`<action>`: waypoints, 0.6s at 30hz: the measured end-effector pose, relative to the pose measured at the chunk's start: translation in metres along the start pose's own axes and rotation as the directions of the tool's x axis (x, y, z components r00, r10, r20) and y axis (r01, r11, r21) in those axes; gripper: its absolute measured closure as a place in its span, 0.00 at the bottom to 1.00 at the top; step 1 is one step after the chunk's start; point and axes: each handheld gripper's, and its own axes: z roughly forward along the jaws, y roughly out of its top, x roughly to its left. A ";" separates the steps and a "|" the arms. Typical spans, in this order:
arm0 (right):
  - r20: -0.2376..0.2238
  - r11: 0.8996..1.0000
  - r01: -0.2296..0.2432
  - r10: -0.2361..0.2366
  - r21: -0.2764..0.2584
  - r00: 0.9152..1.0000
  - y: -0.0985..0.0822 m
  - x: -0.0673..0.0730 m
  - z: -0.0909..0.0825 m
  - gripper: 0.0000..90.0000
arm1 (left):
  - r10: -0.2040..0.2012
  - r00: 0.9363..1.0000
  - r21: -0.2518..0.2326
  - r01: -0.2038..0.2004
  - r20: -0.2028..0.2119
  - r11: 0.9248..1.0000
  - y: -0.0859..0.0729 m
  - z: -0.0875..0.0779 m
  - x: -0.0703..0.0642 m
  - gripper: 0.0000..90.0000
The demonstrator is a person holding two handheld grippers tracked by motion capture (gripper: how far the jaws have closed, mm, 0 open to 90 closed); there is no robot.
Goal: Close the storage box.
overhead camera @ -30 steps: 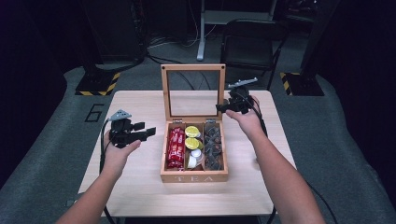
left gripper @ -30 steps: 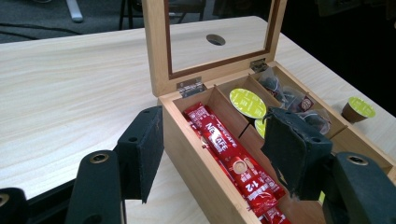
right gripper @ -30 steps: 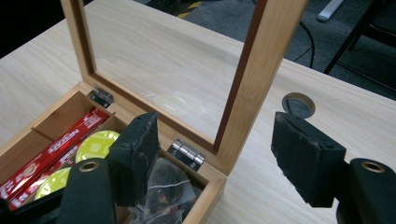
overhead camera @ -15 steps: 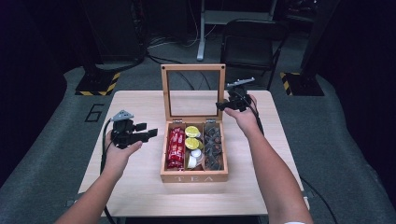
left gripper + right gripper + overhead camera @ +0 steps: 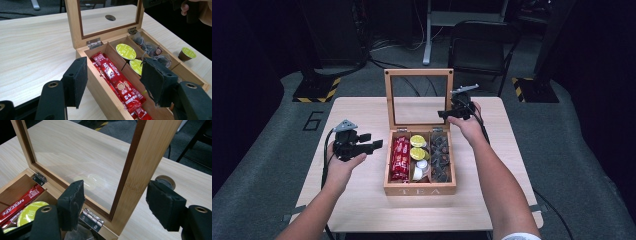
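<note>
A wooden tea box stands mid-table with its glass lid upright. It holds red Nescafe sachets on the left, green-topped capsules in the middle and dark tea bags on the right. My left gripper hovers open just left of the box; in the left gripper view its jaws frame the sachet compartment. My right gripper is at the lid's right edge. It is open, with the lid's wooden side rail between its pads and not pinched.
One loose green-topped capsule sits on the table right of the box. A round cable hole lies in the tabletop behind the lid. A black chair stands beyond the far table edge. Bare tabletop lies left of the box.
My right gripper has shifted slightly left and down, bringing its jaws around the lid's right rail. My left gripper has crept a little toward the box.
</note>
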 end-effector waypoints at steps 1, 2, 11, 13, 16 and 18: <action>-0.003 1.000 -0.001 0.001 -0.001 1.000 0.000 -0.001 0.001 0.34 | -0.001 1.000 0.003 0.001 -0.001 1.000 0.000 -0.001 0.000 0.42; -0.005 1.000 -0.001 0.001 -0.005 1.000 0.000 -0.002 0.001 0.34 | -0.005 1.000 -0.003 0.005 -0.003 1.000 -0.001 -0.001 0.000 0.42; -0.006 1.000 -0.001 0.001 -0.003 1.000 0.008 -0.002 0.005 0.33 | -0.028 0.999 -0.020 0.027 -0.034 0.999 -0.001 -0.017 0.010 0.42; -0.002 1.000 -0.004 0.004 0.003 1.000 0.008 -0.001 0.006 0.35 | -0.031 0.999 -0.020 0.031 -0.035 0.999 -0.003 -0.019 0.011 0.42; 0.015 1.000 0.008 -0.008 0.009 1.000 0.008 -0.002 0.006 0.42 | -0.031 0.999 -0.020 0.031 -0.039 0.999 -0.004 -0.021 0.012 0.42; 0.011 1.000 -0.004 0.004 0.006 1.000 0.009 -0.004 0.005 0.45 | -0.034 0.999 -0.020 0.033 -0.041 0.999 -0.004 -0.021 0.014 0.42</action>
